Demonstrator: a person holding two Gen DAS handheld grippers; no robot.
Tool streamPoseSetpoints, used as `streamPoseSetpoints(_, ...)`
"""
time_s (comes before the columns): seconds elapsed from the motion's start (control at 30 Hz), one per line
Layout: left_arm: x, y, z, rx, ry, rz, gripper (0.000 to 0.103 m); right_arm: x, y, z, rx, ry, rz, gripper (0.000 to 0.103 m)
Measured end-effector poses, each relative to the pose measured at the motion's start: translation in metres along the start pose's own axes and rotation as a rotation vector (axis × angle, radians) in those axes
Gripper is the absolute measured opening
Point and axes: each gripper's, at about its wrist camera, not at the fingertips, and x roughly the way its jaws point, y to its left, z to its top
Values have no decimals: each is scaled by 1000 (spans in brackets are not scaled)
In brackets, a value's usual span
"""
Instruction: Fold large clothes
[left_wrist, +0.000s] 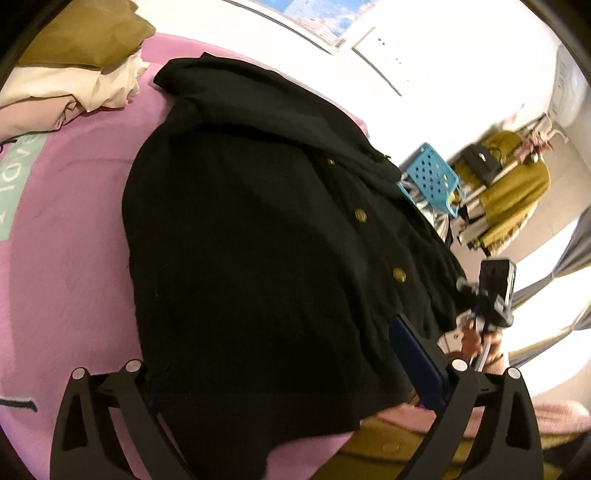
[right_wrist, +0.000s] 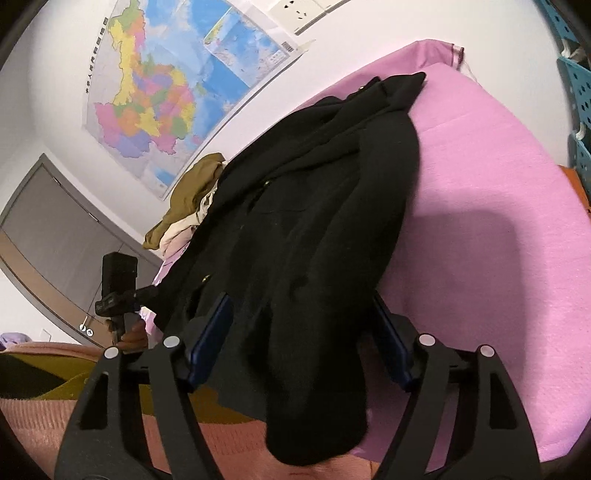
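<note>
In the left wrist view the left gripper's (left_wrist: 280, 369) left finger is hidden behind the black coat (left_wrist: 258, 240), so only its right blue pad (left_wrist: 413, 362) shows. The coat's lower hem runs off the bottom edge. At right, the other gripper (left_wrist: 487, 306) and the clothes rack (left_wrist: 509, 192) are blurred. The green lettering (left_wrist: 18, 184) at the left edge is cut off. In the right wrist view the sleeve (right_wrist: 317, 424) covers the gap between the right gripper's (right_wrist: 299, 332) fingers; whether the pads touch cloth cannot be told.
</note>
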Motion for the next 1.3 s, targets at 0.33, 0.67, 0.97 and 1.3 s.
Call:
streamPoseSetpoints(0.33, -21, 7, 11, -86, -66, 37, 6, -7, 30, -1, 54, -96, 140, 10)
streamPoseSetpoints(0.67, -128, -42, 16, 88, -301, 37, 5, -70, 119, -5, -151, -245, 191, 8)
streamPoseSetpoints(0.97, -104, 2, -6, -52, -136, -12, 5, -57, 109, -33, -72, -152, 124, 9)
streamPoseSetpoints(1.3, -97, -3, 75, -13, -110, 27, 7, -49, 113, 34, -60, -221, 86, 9)
